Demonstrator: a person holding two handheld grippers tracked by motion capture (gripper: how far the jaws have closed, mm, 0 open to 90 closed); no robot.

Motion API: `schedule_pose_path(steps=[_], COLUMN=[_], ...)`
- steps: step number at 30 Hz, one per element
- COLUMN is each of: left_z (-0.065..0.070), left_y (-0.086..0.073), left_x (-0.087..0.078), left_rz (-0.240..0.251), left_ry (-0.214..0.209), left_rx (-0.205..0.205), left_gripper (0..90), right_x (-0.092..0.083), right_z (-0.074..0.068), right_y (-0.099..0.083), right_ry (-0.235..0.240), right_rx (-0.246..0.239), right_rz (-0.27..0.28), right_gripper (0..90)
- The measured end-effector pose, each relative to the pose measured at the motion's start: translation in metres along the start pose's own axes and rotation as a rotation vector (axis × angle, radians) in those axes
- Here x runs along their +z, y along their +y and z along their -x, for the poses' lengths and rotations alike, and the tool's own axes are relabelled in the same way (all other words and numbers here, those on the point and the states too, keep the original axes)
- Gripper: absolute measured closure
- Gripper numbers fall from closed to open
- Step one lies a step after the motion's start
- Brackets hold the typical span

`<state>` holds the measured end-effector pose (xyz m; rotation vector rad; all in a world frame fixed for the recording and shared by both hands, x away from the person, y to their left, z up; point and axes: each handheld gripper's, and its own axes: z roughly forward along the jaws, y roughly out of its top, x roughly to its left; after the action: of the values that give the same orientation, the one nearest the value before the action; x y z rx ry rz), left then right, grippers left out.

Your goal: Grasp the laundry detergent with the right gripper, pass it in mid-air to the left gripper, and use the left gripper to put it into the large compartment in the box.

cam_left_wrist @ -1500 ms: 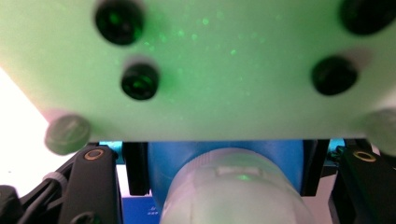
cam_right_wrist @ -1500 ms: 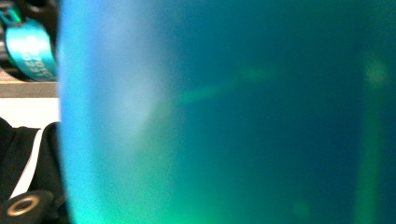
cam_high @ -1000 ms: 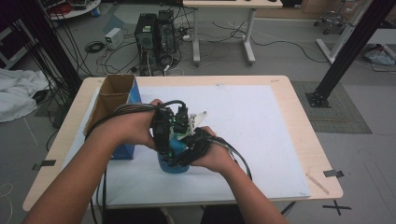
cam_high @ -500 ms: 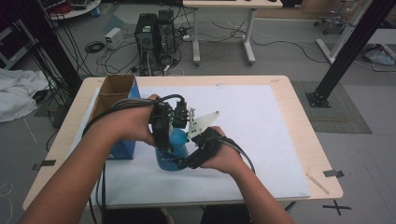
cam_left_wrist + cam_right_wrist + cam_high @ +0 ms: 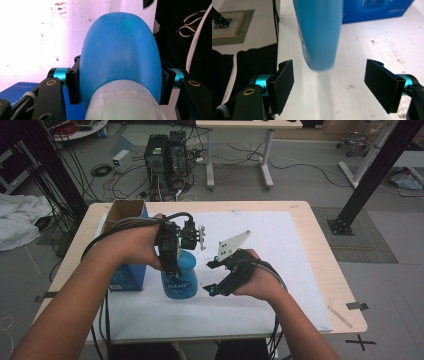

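The table (image 5: 320, 270) carries a blue box (image 5: 127, 277) at nine o'clock of the blue bottle (image 5: 181, 277). The left gripper (image 5: 172, 252) clamps the bottle, lifted near the middle. At three o'clock, the right gripper (image 5: 212, 277) has just been opening, jaws released, nothing between them.

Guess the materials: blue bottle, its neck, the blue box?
Blue bottle: looks like moulded plastic, matte to satin; a faint seam line runs down its middle and the sheen is soft. Neck: pale, translucent-looking plastic with ridges, probably a threaded collar. Blue box: likely printed cardboard; its open top shows brown flaps, though the surface finish is hard to judge.
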<state>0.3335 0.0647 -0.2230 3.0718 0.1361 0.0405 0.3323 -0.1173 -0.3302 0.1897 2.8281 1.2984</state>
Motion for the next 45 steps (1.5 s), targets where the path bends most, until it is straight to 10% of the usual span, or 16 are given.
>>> schedule_pose_path(steps=[23, 45], left_z=[-0.028, -0.066], left_y=[-0.023, -0.066], left_x=[-0.042, -0.087], left_rz=[-0.014, 0.013], left_ry=[-0.005, 0.000], left_rx=[-0.186, -0.441], left_gripper=[38.2, 38.2], right_x=[-0.045, -0.037], right_z=[0.020, 0.036], right_y=[0.000, 0.006], right_ry=[-0.096, -0.069], right_rx=[0.040, 0.050], right_rz=[-0.237, -0.412], right_gripper=[16.8, 12.8])
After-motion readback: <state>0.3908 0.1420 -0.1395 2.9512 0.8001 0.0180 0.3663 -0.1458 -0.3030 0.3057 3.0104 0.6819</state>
